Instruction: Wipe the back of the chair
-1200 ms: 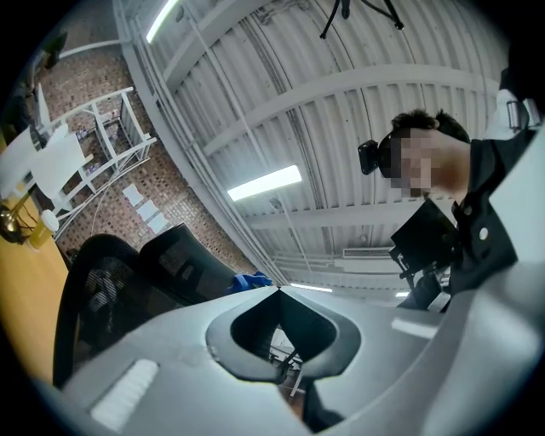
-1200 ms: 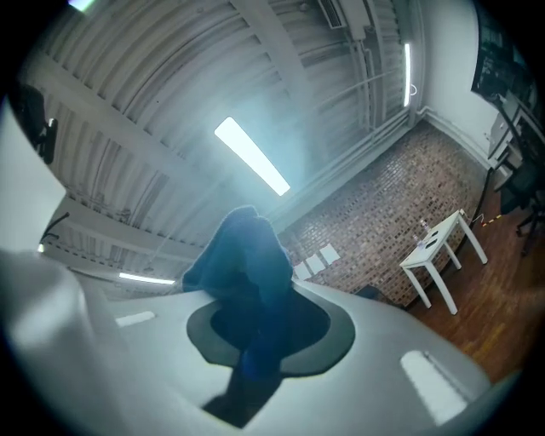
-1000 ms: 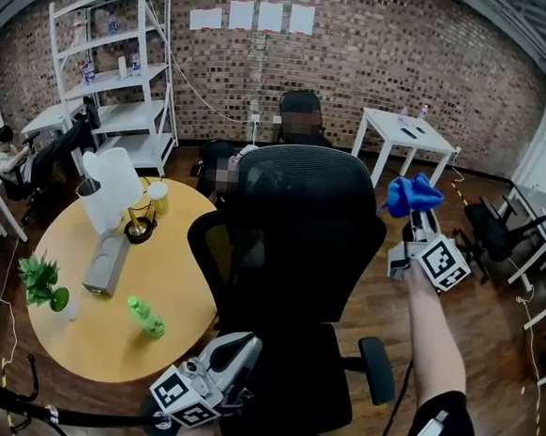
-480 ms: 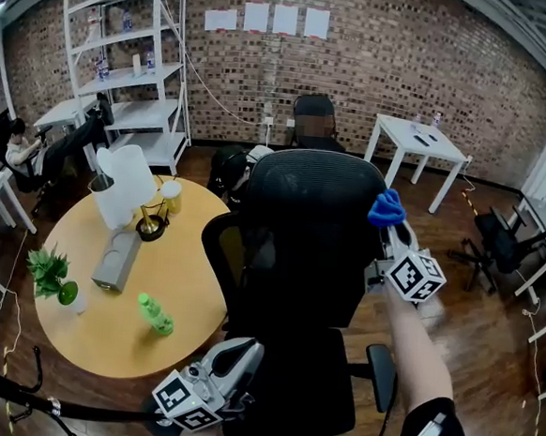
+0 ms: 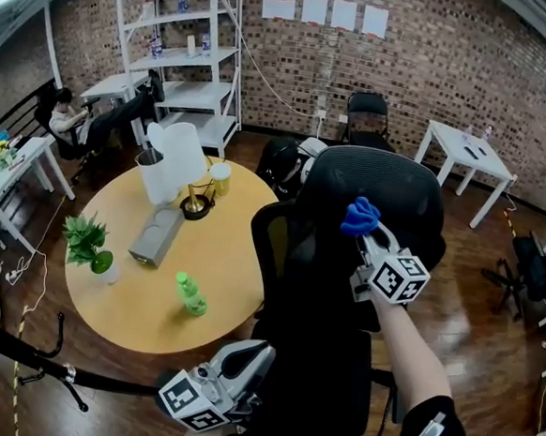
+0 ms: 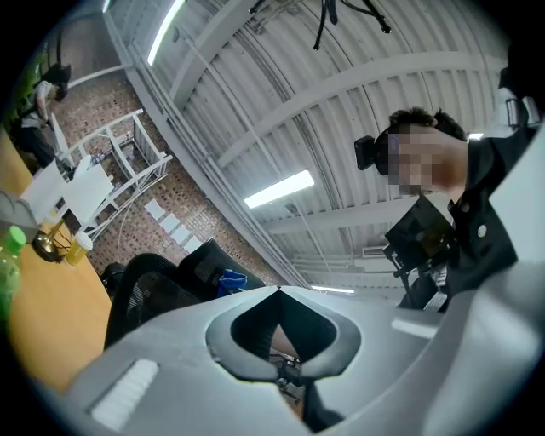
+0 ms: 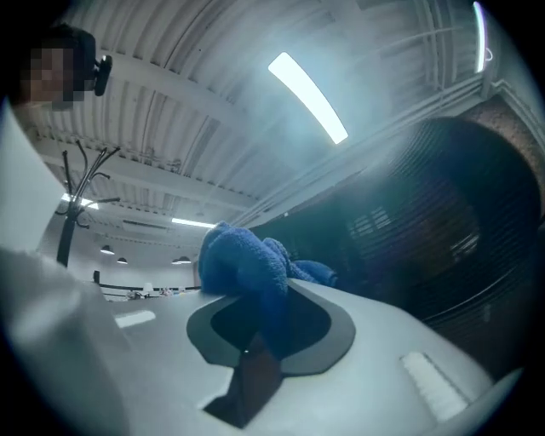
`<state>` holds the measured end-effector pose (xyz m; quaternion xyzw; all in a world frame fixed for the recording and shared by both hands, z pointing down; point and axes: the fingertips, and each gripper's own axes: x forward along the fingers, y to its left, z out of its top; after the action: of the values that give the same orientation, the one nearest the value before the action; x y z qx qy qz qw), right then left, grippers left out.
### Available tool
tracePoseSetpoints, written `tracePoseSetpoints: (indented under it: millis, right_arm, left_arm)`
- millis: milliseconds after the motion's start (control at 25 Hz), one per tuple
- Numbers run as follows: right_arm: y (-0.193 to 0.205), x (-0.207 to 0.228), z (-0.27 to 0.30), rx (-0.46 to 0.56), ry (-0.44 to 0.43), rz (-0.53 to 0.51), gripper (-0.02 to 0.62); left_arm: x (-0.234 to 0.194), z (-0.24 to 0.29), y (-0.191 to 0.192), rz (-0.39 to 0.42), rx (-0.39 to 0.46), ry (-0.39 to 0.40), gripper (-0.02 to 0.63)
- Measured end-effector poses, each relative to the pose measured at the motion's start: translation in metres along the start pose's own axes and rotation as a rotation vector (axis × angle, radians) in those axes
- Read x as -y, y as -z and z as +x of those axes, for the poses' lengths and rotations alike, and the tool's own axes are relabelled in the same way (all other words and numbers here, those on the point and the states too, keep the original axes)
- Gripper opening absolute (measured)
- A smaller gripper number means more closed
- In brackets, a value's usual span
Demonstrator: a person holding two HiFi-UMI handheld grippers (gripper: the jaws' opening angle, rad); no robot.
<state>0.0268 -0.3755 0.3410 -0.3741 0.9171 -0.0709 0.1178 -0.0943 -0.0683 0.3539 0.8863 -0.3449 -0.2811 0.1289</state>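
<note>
While its jaws clamp a bunched blue cloth, right gripper holds it at the upper backrest of the black mesh office chair, left gripper low beside the seat, jaws closed, empty, round wooden table alongside.

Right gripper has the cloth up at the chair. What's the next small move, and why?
Probably ease the blue cloth onto the chair back and begin a short downward stroke. The right gripper is shut on the cloth, which sits level with the upper mesh and close beside it in the right gripper view, but firm contact can't be confirmed. The left gripper is shut, empty and low.
</note>
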Motion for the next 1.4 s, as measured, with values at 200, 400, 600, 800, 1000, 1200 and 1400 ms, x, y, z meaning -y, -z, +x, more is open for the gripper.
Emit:
tracePoseSetpoints:
  millis: [200, 400, 600, 800, 1000, 1200, 1400]
  right_arm:
    - [0.032, -0.050, 0.037, -0.050, -0.125, 0.003, 0.054]
    - [0.053, -0.086, 0.056, -0.068, -0.202, 0.070, 0.054]
    - [0.079, -0.130, 0.066, -0.130, -0.331, 0.120, 0.054]
    - [0.105, -0.169, 0.083, -0.198, -0.449, 0.236, 0.054]
    - [0.128, -0.109, 0.104, -0.182, -0.263, 0.449, 0.054]
    - [0.118, -0.068, 0.084, -0.114, -0.224, 0.467, 0.054]
    - [0.106, -0.016, 0.050, -0.076, -0.134, 0.437, 0.054]
  left_arm:
    - [-0.009, -0.027, -0.011, 0.024, 0.023, -0.093, -0.008]
    - [-0.009, -0.043, -0.016, 0.046, 0.035, -0.135, -0.008]
    - [-0.008, -0.049, -0.015, 0.060, 0.036, -0.164, -0.008]
    - [-0.001, -0.048, -0.015, 0.077, 0.031, -0.187, -0.009]
    - [0.002, -0.050, -0.014, 0.096, 0.023, -0.222, -0.008]
    - [-0.001, -0.045, -0.010, 0.109, 0.003, -0.223, -0.008]
    - [-0.004, -0.021, 0.000, 0.093, -0.025, -0.159, -0.008]
